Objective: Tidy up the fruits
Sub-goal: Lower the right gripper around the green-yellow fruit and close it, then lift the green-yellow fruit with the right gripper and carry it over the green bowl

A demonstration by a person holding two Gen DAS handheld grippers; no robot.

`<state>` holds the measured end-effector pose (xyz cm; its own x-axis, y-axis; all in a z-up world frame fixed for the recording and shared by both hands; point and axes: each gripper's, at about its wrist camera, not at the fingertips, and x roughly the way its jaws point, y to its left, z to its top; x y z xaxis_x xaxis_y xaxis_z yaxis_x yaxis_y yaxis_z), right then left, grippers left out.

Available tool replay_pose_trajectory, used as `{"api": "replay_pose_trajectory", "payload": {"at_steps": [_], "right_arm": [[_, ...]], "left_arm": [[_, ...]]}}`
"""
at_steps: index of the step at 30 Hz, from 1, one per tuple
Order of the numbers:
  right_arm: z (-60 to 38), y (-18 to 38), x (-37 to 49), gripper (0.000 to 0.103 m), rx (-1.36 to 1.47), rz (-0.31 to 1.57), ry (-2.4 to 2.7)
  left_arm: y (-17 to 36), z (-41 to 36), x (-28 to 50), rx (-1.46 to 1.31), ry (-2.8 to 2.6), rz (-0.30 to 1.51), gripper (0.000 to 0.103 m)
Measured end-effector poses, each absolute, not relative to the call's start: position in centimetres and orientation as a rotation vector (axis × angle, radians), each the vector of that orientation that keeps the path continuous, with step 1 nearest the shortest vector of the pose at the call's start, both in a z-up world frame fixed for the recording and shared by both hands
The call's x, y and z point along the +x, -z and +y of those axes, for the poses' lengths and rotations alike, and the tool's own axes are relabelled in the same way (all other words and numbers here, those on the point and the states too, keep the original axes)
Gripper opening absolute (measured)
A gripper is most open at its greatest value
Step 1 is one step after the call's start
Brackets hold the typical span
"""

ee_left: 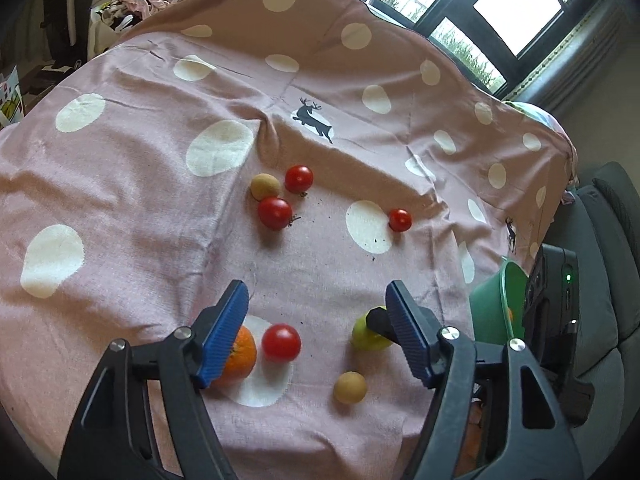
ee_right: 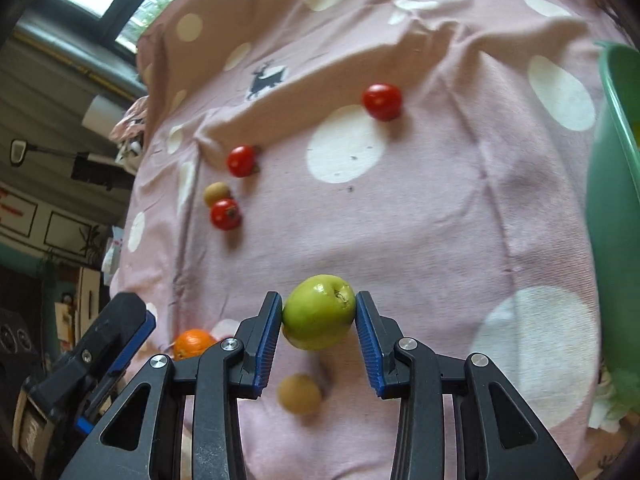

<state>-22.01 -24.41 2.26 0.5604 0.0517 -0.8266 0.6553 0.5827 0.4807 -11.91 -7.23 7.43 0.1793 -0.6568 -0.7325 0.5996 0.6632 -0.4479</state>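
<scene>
My right gripper [ee_right: 318,314] is shut on a green apple [ee_right: 318,312] and holds it above the pink spotted cloth [ee_right: 440,200]. The apple also shows in the left wrist view [ee_left: 366,336], half hidden by my left fingers. My left gripper [ee_left: 316,304] is open and empty above the cloth. Under it lie an orange [ee_left: 240,354], a red tomato [ee_left: 281,342] and a small brown fruit [ee_left: 350,387]. Farther off lie two tomatoes [ee_left: 274,213] [ee_left: 299,179] with a brown fruit [ee_left: 265,186], and a lone tomato [ee_left: 400,220].
A green basket [ee_right: 616,200] stands at the cloth's right edge; it also shows in the left wrist view [ee_left: 496,300]. A grey sofa [ee_left: 600,280] lies beyond it. A window [ee_left: 500,8] is behind the table.
</scene>
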Motion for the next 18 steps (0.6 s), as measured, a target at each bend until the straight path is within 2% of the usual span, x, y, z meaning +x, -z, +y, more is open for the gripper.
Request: {"api": "replay_pose_trajectory", "payload": {"at_steps": [4, 12, 14, 18], "right_arm": [[-24.8, -1.9, -22.0, 0.039, 0.904, 0.947, 0.406], [-25.7, -2.3, -22.9, 0.04, 0.91, 0.91, 0.441], [-25.8, -2.3, -22.9, 0.04, 0.916, 0.904, 0.441], [-26.4, -2.1, -23.2, 0.04, 0.945, 0.878, 0.437]], "left_arm": [[-6.2, -8.8, -12.7, 0.003, 0.911, 1.107, 0.062], [-5.3, -9.8, -13.2, 0.021, 0.939, 1.143, 0.057], [-4.9, -10.3, -13.6, 0.032, 0.963, 1.164, 0.053], [-4.8, -11.4, -14.9, 0.098, 0.99, 1.133, 0.052]]}}
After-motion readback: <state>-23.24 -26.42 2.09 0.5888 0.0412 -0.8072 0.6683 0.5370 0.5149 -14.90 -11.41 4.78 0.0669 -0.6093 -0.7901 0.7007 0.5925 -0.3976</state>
